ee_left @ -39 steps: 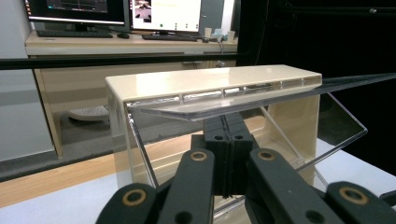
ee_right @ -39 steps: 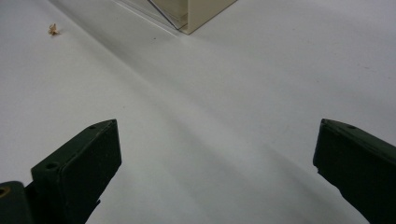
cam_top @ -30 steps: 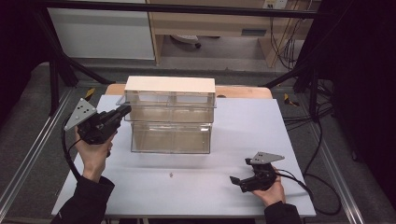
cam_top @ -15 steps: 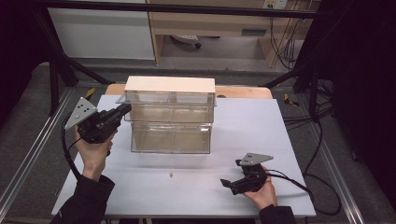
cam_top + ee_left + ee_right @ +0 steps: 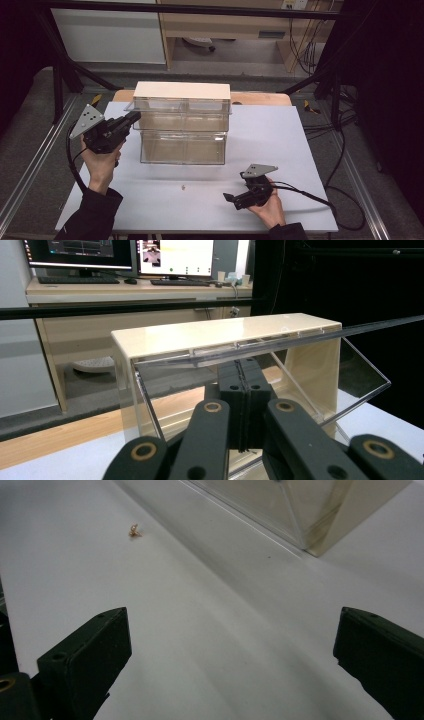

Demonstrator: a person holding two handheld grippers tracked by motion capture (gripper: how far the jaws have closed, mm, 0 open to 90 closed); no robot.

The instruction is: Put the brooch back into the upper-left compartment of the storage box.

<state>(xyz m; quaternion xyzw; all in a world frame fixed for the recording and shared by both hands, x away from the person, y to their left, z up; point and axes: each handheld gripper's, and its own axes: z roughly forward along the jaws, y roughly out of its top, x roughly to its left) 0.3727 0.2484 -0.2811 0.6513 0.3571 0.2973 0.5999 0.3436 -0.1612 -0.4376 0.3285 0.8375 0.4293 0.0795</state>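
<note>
A clear two-tier drawer box with a cream top stands mid-table, also seen close up in the left gripper view. My left gripper is held at the box's upper left corner; its jaws are pressed together just under a clear drawer edge. A tiny tan object lies on the white table in front of the box. My right gripper rests low near the front edge, pointing left at it, jaws wide apart. The tiny tan object lies well ahead of them.
The white tabletop sits on a wooden board. A black cable trails right from the right gripper. Metal frame rails run along both sides. A desk with monitors stands beyond the table.
The right gripper has slid left and toward the front edge, turning to point at the tiny object. The left gripper has stayed at the box.
</note>
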